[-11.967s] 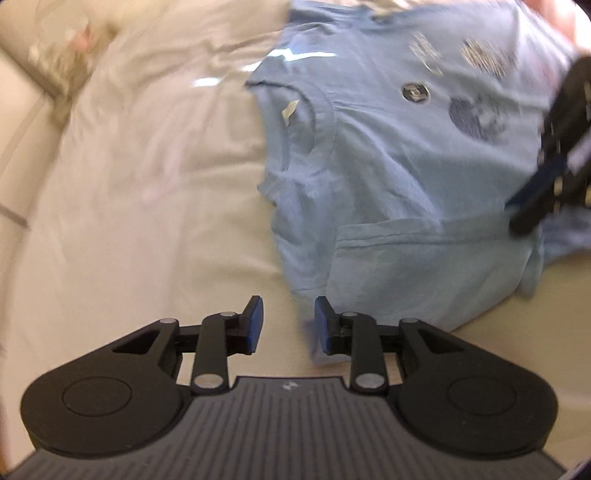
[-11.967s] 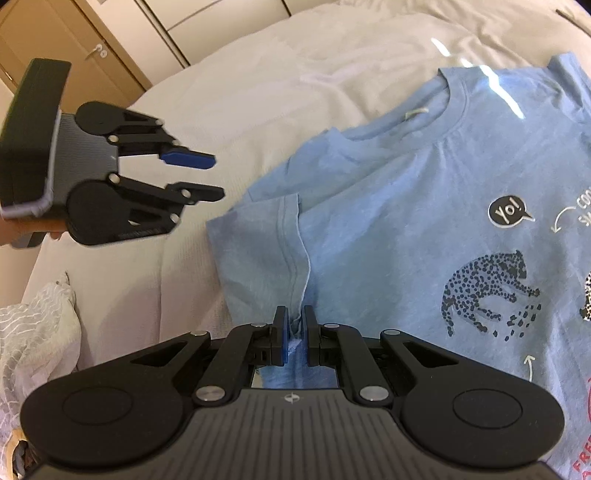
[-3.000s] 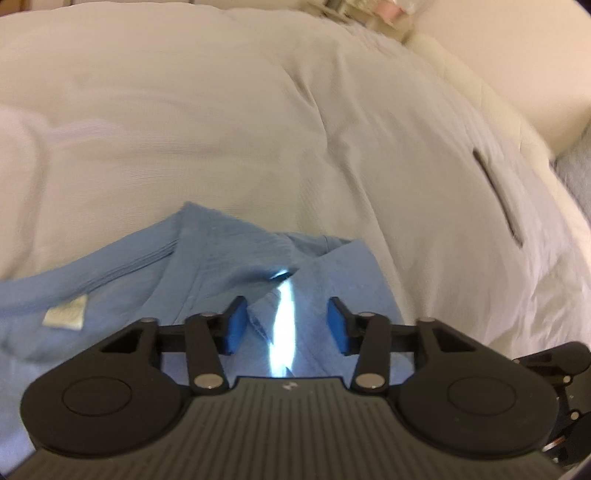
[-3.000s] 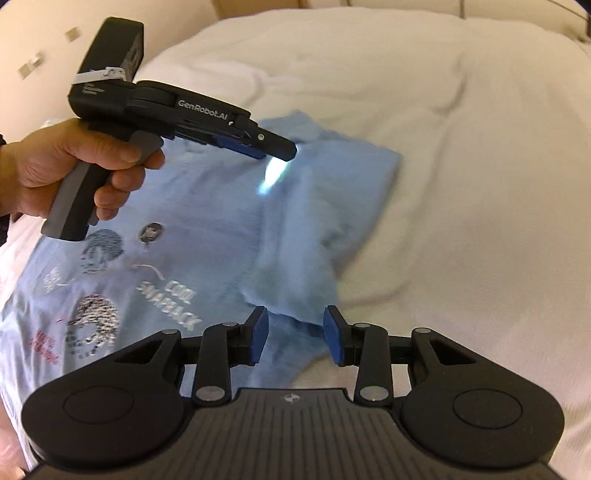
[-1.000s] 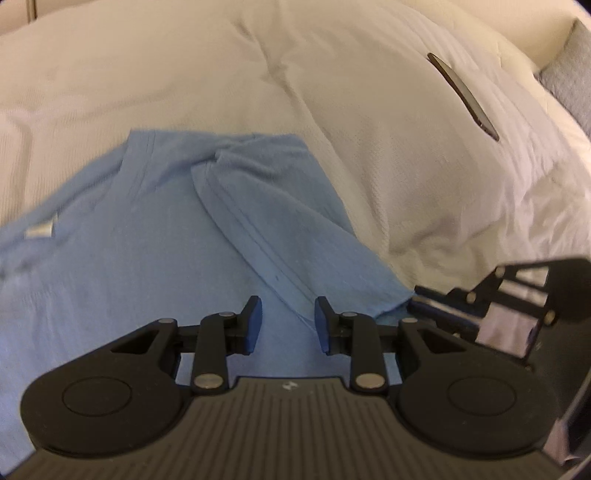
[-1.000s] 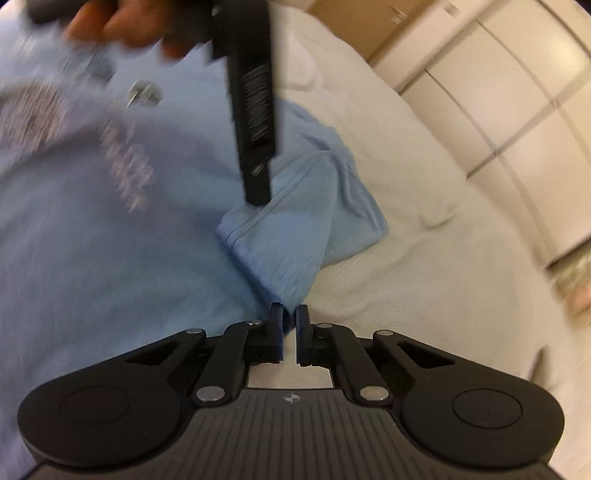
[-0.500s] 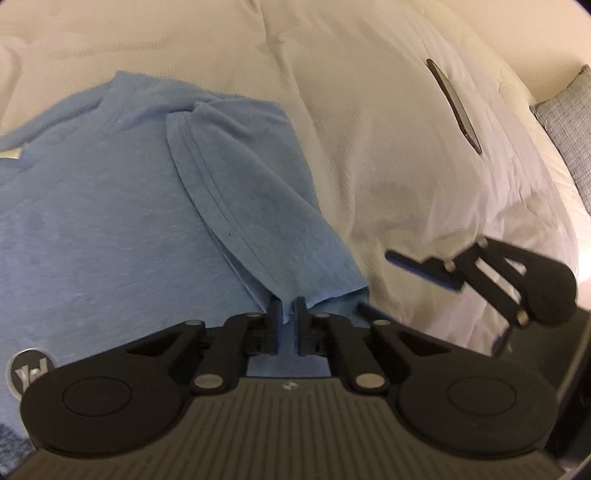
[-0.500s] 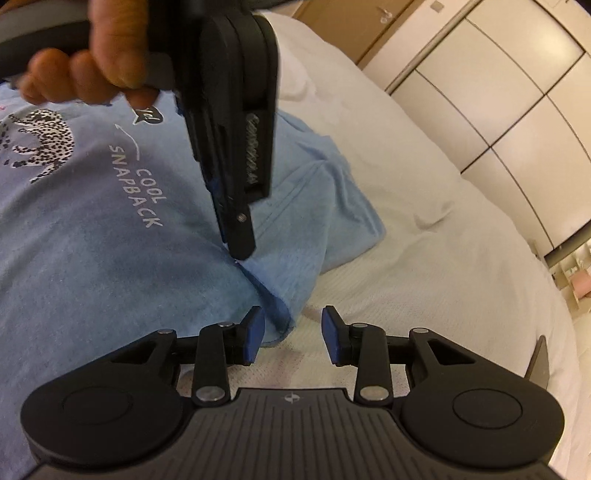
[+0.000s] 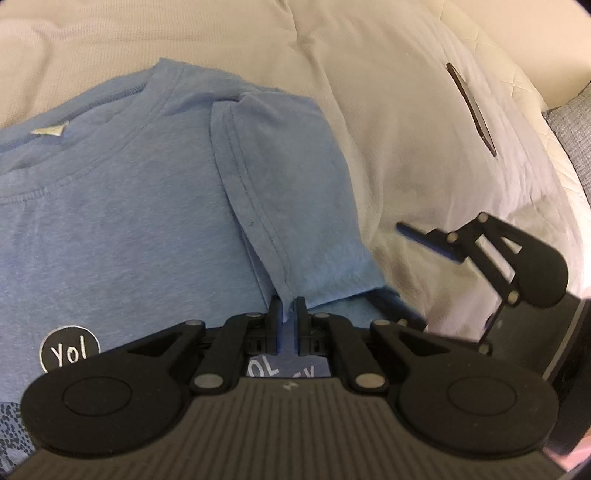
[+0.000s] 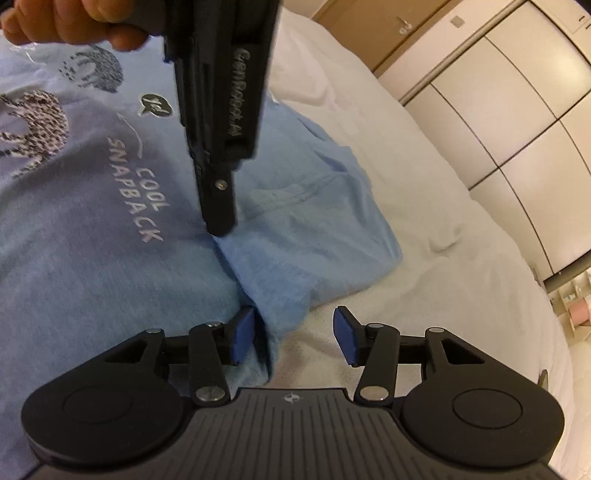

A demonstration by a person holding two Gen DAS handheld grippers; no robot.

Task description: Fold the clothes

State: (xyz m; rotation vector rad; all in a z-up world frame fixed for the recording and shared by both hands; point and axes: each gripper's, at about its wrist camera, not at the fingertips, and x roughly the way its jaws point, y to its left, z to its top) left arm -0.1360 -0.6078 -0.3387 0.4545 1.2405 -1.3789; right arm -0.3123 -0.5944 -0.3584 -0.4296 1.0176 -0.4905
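Since half a second ago the right claw (image 10: 293, 338) has spread its pads wider, while the left claw (image 9: 287, 314) stays clamped at the same spot on the sleeve.

Seen from the left wrist, the blue T-shirt (image 9: 122, 221) lies face up on the bed (image 9: 424, 155), its collar (image 9: 92, 125) at the far end and the round "yo!" print (image 9: 69, 349) close to the camera, so its long axis runs from the camera toward the collar. The sleeve (image 9: 284, 192) is folded inward over the shirt's shoulder, its stitched hem running from near the collar straight down to the left claw. That claw is nearly closed, pinching the sleeve's near corner; probably it holds the corner to keep the fold flat and lined up with the body. To the right of the sleeve the right claw hovers over bare bedding, fingers parted.

From the right wrist, the shirt fills the left side, "COOL SNAPBACK" lettering (image 10: 138, 199) beside the folded sleeve (image 10: 306, 229). The left claw (image 10: 219, 230) comes down from above onto the sleeve's edge, gripped by the person's hand (image 10: 70, 22). The right claw stands wide and holds nothing; its left pad (image 10: 242, 338) touches the shirt's side edge, its right pad (image 10: 345, 341) is over the bed, likely placed to take that edge next.
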